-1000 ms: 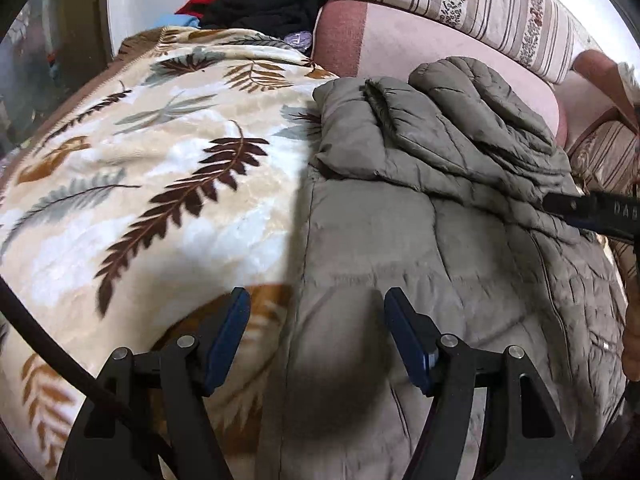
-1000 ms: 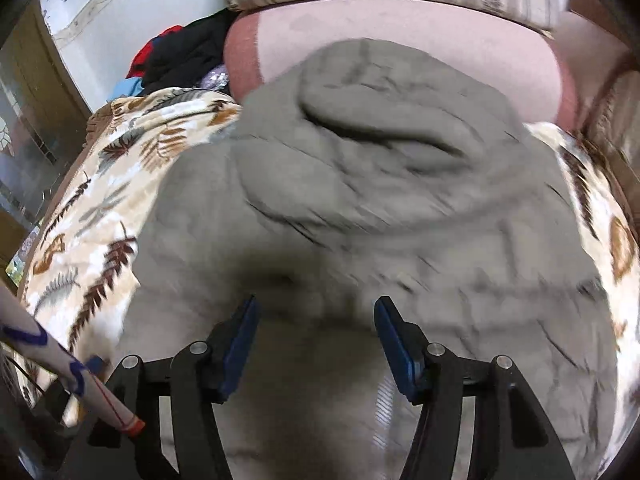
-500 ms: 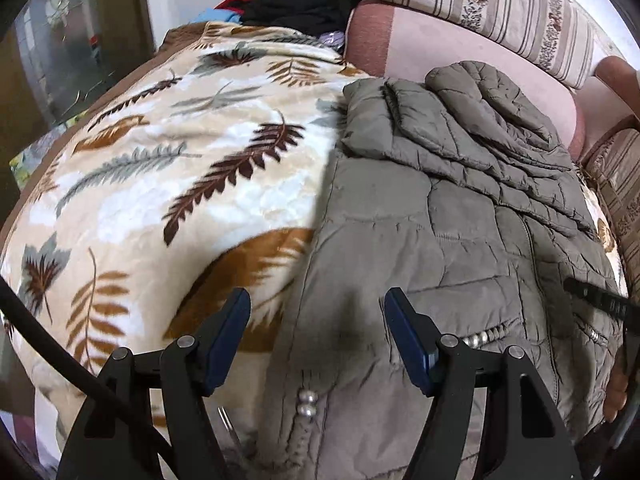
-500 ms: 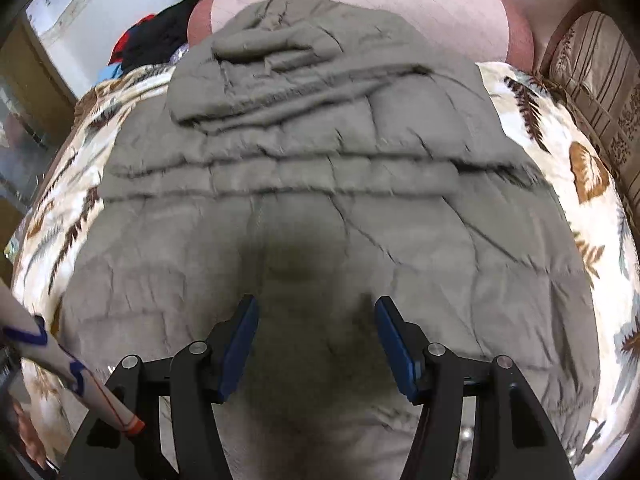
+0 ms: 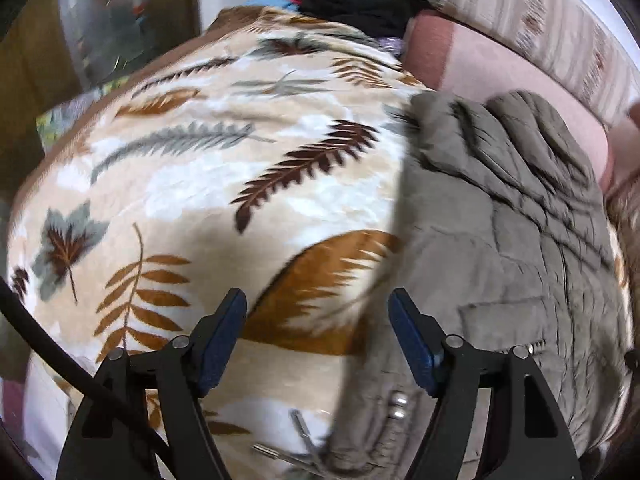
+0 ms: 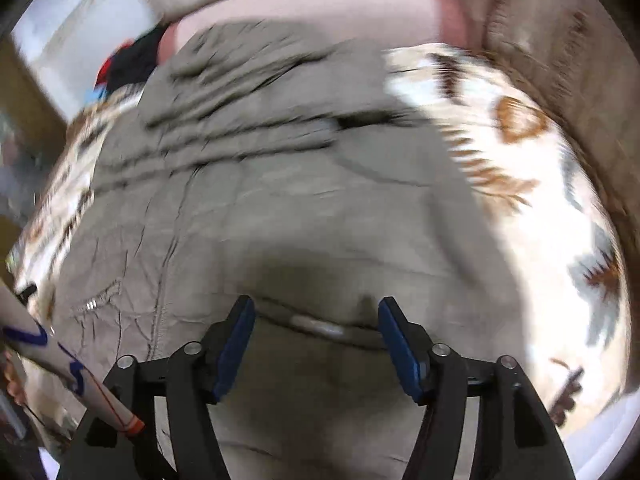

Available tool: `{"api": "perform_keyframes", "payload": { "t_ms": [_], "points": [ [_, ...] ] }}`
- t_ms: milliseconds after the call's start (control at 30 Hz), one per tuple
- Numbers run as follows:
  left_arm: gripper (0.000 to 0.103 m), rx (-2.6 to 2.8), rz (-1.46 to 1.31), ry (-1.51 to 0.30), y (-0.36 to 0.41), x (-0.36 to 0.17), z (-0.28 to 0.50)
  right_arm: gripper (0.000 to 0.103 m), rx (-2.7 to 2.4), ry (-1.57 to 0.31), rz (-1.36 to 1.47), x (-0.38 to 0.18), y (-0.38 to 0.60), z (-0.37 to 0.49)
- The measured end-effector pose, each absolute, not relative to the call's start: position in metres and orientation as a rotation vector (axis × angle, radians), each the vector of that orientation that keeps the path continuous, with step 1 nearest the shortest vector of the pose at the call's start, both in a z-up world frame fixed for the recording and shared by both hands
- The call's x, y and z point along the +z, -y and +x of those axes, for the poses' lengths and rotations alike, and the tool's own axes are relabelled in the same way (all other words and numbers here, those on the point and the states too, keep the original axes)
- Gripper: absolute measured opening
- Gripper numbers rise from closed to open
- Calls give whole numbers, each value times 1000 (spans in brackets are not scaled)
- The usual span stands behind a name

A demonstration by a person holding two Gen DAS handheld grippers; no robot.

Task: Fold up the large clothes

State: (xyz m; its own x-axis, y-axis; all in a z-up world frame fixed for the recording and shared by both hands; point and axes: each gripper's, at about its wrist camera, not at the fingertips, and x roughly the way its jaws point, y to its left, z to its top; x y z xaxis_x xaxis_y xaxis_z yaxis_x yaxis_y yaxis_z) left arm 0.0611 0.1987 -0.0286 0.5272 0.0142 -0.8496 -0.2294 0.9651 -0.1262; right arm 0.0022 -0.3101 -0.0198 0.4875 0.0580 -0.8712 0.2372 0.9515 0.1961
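The grey-brown quilted jacket (image 5: 520,248) lies flat on the leaf-print blanket (image 5: 200,184) — left gripper (image 5: 316,336) and right gripper (image 6: 316,336) both spread wide, holding nothing.

Both hand-held grippers (image 5: 318,334) (image 6: 316,336) spread wide

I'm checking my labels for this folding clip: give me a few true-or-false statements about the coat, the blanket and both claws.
1. The grey-brown quilted coat lies on the cream leaf-patterned blanket. True.
2. The left claw is shut on the coat's hem. False: open, holding nothing.
3. The right claw is open above the coat. True.
4. The coat hangs from a hook. False: it lies spread out.
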Motion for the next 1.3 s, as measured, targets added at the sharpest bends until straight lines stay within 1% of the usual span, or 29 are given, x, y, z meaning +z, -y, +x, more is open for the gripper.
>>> {"api": "perform_keyframes", "payload": {
  "t_ms": [67, 133, 233, 367, 467, 533, 600, 800, 867, 1100, 1233, 1300],
  "points": [
    [73, 123, -328, -1029, -217, -37, 64, 77, -193, -1034, 333, -13, 344, -15],
    [73, 71, -415, -1049, -226, -45, 68, 79, -259, -1023, 361, -10, 370, -25],
    [73, -24, -484, -1087, -225, -56, 77, 87, -293, -1007, 461, -14, 406, -35],
    [73, -129, -497, -1142, -208, -71, 91, 88, -261, -1028, 630, -39, 439, -31],
    [73, -205, -510, -1176, -194, -81, 104, 88, -239, -1037, 705, -57, 446, -21],
    [80, -243, -519, -1183, -188, -86, 111, 88, -211, -1041, 736, -66, 446, -13],
    [85, -256, -529, -1178, -183, -87, 114, 88, -183, -1049, 767, -76, 447, -5],
    [84, -400, -523, -1210, -159, -89, 101, 94, -152, -1038, 758, -83, 444, 13],
    [82, -427, -512, -1207, -152, -89, 91, 94, -123, -1048, 747, -85, 441, 17],
    [81, -467, -535, -1193, -144, -83, 65, 93, 62, -1073, 791, -85, 426, 6],
    [76, -513, -536, -1192, -141, -85, 40, 83, 175, -1099, 862, -91, 416, -16],
    [74, -533, -529, -1195, -139, -87, 29, 77, 203, -1106, 874, -94, 412, -29]
  ]
}}
